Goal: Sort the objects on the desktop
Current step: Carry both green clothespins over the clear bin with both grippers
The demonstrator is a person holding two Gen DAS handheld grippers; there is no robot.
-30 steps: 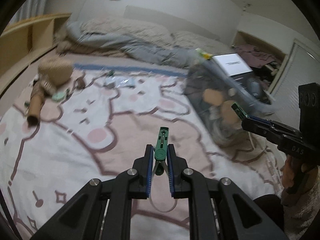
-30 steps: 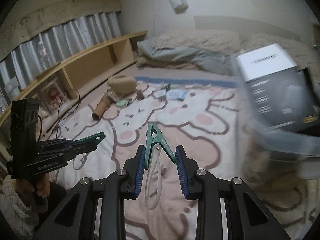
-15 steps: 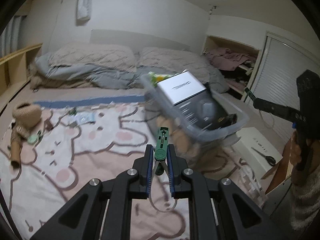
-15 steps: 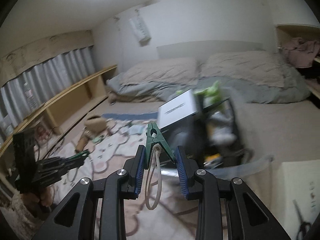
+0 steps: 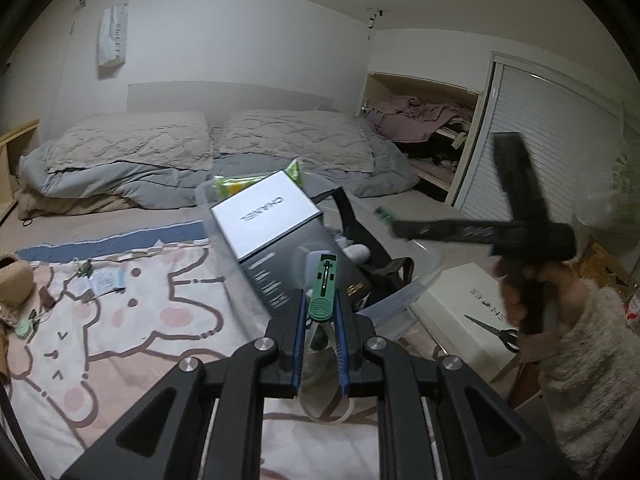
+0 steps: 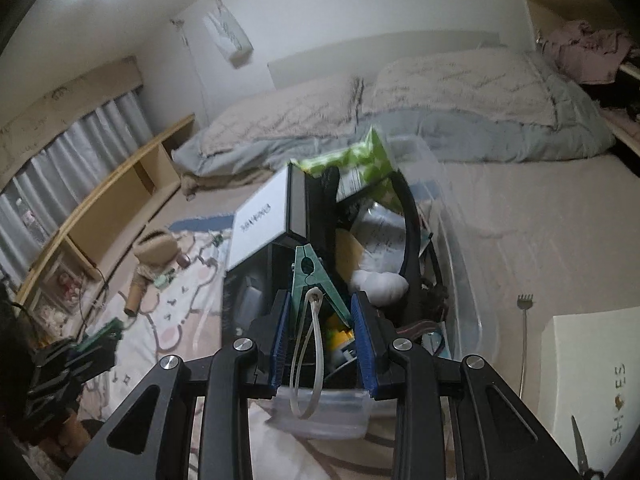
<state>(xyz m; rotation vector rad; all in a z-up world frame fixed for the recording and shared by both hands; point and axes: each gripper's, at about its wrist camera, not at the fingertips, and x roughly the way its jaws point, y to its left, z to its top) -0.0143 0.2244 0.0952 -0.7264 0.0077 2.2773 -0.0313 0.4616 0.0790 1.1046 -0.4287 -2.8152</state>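
Two green clothespins, one in each of my grippers. My left gripper (image 5: 321,322) has its blue pads pressed against the sides of the left clothespin (image 5: 322,288), which stands nose-forward between them with a pale loop hanging below. My right gripper (image 6: 321,322) is spread wider — the right clothespin (image 6: 310,280) sits between the pads with its splayed handles reaching toward them, a white cord loop dangling from it; the handles look to touch the pads, though the contact on the left side is hard to make out.

Straight ahead of and below my right tool is the clear plastic bin (image 6: 460,264), packed full: a grey box with a white lid (image 6: 264,216) leans at its left side, a green patterned packet (image 6: 360,164) sticks up at the far end, and a black strap (image 6: 408,220) arcs over the contents. From my left tool the same bin (image 5: 404,292) lies just ahead and a little to the right, with the white-lidded box nearest.

To the right of the bin is a white shoebox (image 5: 464,300) with scissors (image 5: 496,330) resting on it. To the left stretches the pink cartoon blanket (image 5: 132,320) — small items are scattered at its far left.
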